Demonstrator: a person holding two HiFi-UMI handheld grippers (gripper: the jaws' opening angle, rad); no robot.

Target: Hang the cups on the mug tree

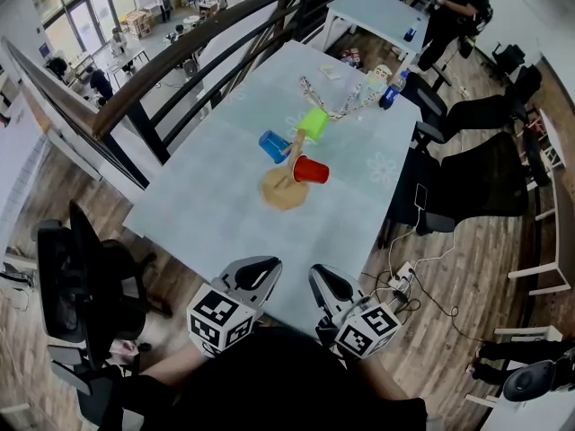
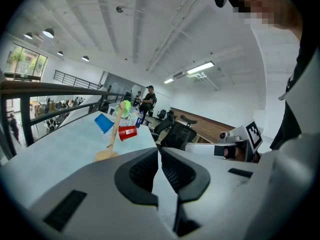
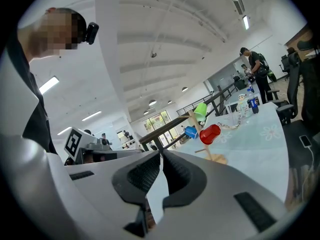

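- At the middle of the table, the mug tree stood upright with the green cup, blue cup and red cup all hanging on it.
- Left gripper hovered at the near edge, jaws together, nothing held.
- Right gripper sat just beside it, jaws also together, empty.

Green cup: bright green, middle of the frame.
Blue cup: blue, just left of the green one.
Red cup: red.
Mug tree: light brown wood.
Table: pale blue-green with faint white flowers.
Left claw: grey with black pads.
Right claw: grey and black too.
Marker cubes: white with black squares.
Floor: brown wood boards.
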